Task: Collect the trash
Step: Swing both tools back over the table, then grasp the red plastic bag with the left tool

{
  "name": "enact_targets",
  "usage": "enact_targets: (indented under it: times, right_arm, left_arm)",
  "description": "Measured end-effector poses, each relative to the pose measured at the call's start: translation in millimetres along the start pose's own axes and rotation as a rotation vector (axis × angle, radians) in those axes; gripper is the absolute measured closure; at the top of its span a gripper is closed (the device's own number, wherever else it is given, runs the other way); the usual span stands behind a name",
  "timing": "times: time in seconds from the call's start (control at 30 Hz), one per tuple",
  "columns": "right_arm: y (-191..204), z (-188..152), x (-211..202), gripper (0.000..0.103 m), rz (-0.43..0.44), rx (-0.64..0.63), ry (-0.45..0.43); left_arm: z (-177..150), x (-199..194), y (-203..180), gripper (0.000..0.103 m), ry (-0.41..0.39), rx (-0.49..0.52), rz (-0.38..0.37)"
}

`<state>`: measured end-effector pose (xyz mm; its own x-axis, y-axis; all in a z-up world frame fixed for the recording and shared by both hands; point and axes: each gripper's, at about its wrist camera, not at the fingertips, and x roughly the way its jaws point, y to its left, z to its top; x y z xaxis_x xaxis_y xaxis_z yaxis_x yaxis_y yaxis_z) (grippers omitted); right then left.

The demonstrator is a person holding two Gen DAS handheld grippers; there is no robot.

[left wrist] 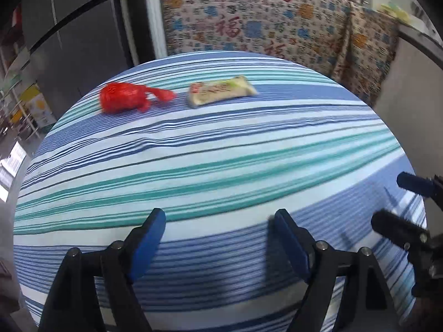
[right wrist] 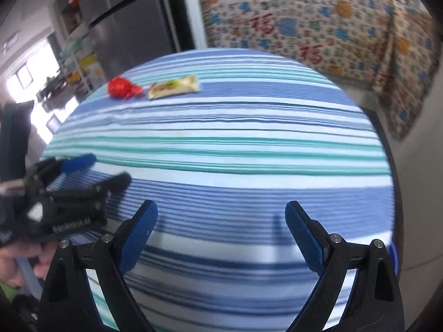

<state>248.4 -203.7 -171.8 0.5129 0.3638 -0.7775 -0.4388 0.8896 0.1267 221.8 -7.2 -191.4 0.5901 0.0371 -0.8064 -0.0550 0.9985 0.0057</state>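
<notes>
A crumpled red plastic bag (left wrist: 130, 97) and a beige snack wrapper (left wrist: 221, 90) lie side by side near the far edge of a striped tablecloth (left wrist: 210, 160). Both also show in the right wrist view, the bag (right wrist: 123, 87) left of the wrapper (right wrist: 174, 87). My left gripper (left wrist: 220, 215) is open and empty above the near part of the table, far from both. My right gripper (right wrist: 221, 207) is open and empty too. Each gripper shows in the other's view: the right one (left wrist: 393, 199) at the right edge, the left one (right wrist: 108, 168) at the left.
A cloth with red characters and blue and orange patches (left wrist: 263, 19) drapes furniture behind the table. A dark fridge (left wrist: 77, 36) stands at the back left. A rack with boxes (right wrist: 80, 66) stands at the left. The table's far edge curves away close behind the trash.
</notes>
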Motion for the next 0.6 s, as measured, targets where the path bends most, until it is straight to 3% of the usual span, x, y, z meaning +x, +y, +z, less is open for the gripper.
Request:
enact_targets:
  times: [0.13,0.27,0.4,0.5,0.6]
  right_arm:
    - [23,10,29,0.009,0.003,-0.048,0.041]
    - [38,12,43,0.006,-0.035,-0.094,0.037]
    - [40,12,44,0.004,-0.023,-0.097,0.036]
    - [39,12,44,0.004,-0.019,-0.101,0.038]
    - [41,13,46,0.004,-0.015,-0.104,0.038]
  left_arm:
    - [13,9,34,0.018,0.009,-0.076,0.048]
    - [49,14,76,0.018,0.014,-0.235,-0.007]
    - [102,10,116,0.018,-0.032,-0.368,0.088]
    - [133,34,135,0.018,0.017,-0.453,0.086]
    - [148,64,130,0.018,0.081,-0.443,0.128]
